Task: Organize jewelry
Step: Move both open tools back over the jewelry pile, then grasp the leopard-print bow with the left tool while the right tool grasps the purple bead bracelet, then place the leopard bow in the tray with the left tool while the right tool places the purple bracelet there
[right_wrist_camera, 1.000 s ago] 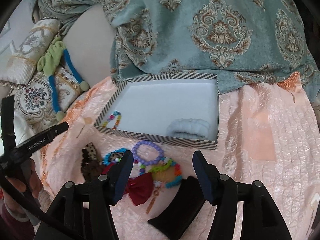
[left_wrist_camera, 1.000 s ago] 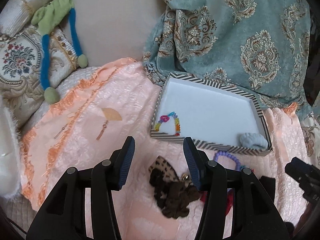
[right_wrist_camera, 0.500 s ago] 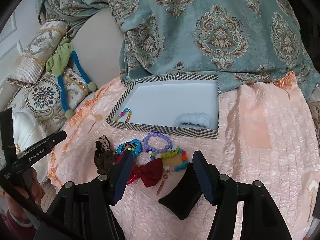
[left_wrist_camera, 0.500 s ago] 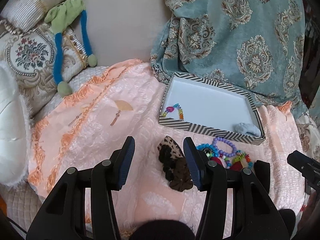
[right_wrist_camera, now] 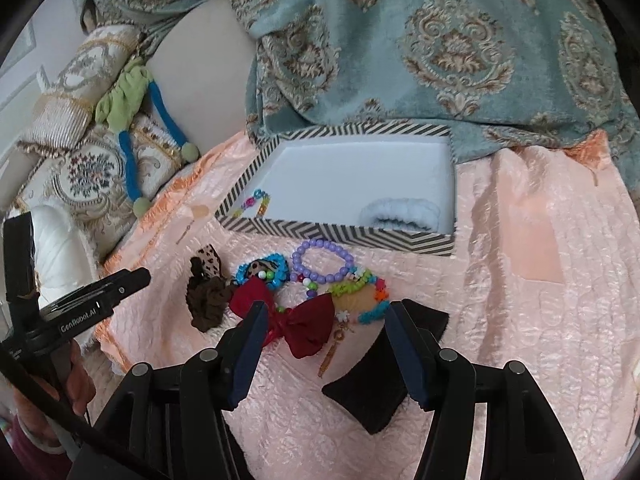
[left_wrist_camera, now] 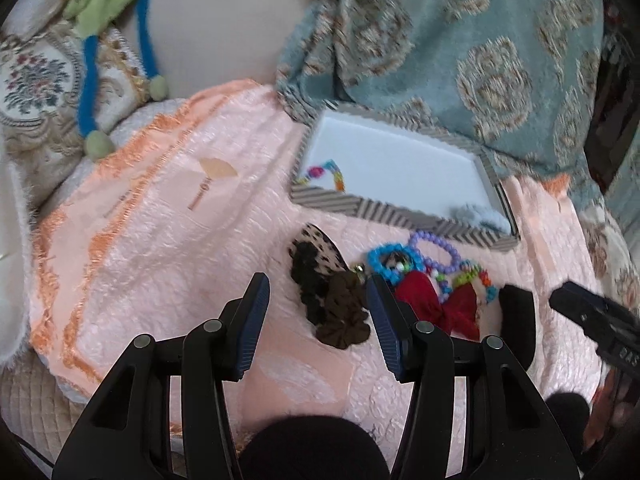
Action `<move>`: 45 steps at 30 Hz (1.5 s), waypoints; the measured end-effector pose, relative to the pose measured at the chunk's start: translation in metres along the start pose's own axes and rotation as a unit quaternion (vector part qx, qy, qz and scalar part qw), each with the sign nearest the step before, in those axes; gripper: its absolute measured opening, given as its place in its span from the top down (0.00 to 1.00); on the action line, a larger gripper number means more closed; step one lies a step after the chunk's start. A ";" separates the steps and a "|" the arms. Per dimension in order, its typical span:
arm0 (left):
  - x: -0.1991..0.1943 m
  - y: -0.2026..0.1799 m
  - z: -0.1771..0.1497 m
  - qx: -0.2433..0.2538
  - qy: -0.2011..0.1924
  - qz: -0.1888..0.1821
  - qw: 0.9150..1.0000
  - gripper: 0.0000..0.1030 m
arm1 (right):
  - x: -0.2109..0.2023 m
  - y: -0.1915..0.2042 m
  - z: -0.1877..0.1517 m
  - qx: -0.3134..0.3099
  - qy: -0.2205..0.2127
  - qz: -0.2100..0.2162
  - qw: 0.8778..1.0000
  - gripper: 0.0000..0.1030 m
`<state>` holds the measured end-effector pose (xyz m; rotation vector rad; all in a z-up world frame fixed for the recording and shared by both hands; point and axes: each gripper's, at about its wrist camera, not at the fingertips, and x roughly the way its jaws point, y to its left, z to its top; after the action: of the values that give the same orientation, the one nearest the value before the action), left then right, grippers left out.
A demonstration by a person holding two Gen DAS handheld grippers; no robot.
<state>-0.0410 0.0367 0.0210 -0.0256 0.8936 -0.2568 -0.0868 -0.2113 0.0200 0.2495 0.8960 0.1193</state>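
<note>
A striped tray on the peach cloth holds a multicolour bead bracelet and a pale blue scrunchie. In front of it lie a leopard scrunchie, a brown scrunchie, a blue bracelet, a purple bracelet, a red bow and a black stand. My left gripper is open above the brown scrunchie. My right gripper is open above the red bow. Neither holds anything.
A teal patterned blanket hangs behind the tray. Embroidered cushions and a green and blue plush toy lie at the left. The peach cloth is bare to the right of the pile.
Both grippers have drawn back from the tray, so the whole pile of pieces now shows ahead of the fingers. The left view is blurred by motion. The jaws stand as before.
</note>
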 end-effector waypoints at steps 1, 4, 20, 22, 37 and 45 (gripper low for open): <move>0.007 -0.002 -0.002 0.005 0.011 -0.008 1.000 0.51 | 0.004 0.001 0.001 -0.004 0.003 -0.001 1.000 0.43; 0.022 -0.007 -0.006 0.016 0.030 -0.010 0.999 0.50 | 0.019 0.001 0.005 -0.011 0.011 0.002 1.000 0.46; 0.088 -0.007 -0.003 0.014 0.077 -0.002 0.997 0.50 | 0.125 -0.008 0.038 -0.048 0.080 -0.032 0.995 0.66; 0.093 -0.005 -0.003 0.009 0.077 -0.004 0.997 0.50 | 0.139 -0.013 0.039 -0.042 0.092 -0.038 0.994 0.74; 0.068 0.008 0.004 -0.003 0.053 -0.018 0.998 0.85 | 0.081 -0.001 0.050 -0.044 0.026 0.012 0.999 0.92; 0.032 0.016 0.018 -0.011 0.017 -0.017 1.000 0.85 | 0.036 0.002 0.062 -0.043 -0.015 0.016 0.999 0.92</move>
<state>-0.0046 0.0429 0.0055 -0.0578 0.9313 -0.2802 -0.0160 -0.2126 0.0308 0.1857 0.8555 0.1823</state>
